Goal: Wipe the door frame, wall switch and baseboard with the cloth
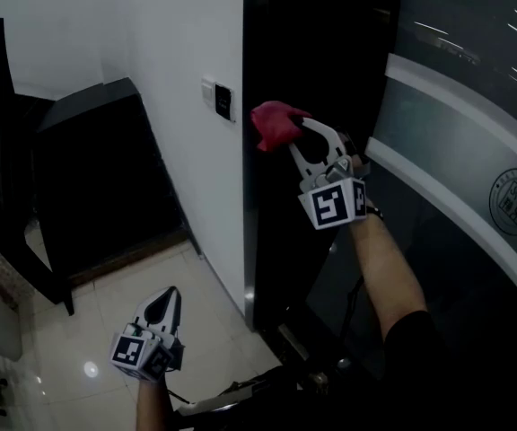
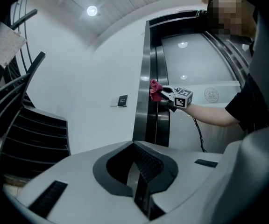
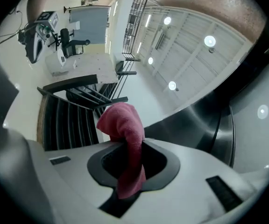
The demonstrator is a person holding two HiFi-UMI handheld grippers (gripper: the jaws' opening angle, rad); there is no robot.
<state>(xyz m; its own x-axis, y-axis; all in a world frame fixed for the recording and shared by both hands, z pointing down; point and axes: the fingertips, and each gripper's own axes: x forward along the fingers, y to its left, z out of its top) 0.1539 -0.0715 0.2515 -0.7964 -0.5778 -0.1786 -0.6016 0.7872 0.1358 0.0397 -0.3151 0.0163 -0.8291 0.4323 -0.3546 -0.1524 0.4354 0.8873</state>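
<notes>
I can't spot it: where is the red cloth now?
In the head view the red cloth is pinched in the right tongs, up at the dark door frame, just right of the wall switch.

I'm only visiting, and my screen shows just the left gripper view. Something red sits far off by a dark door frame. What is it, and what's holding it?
Observer: It is a red cloth. The right gripper view shows it clamped between the jaws of the right tongs, bunched above them and trailing below.
Visitor: Where are the tongs that my camera rides on?
Observer: The head view shows the left tongs hanging low over the pale tiled floor, with their jaws together and nothing in them.
Visitor: What lies beyond the cloth?
Observer: The right gripper view looks into a room far back, with a white table and an office chair.
</notes>
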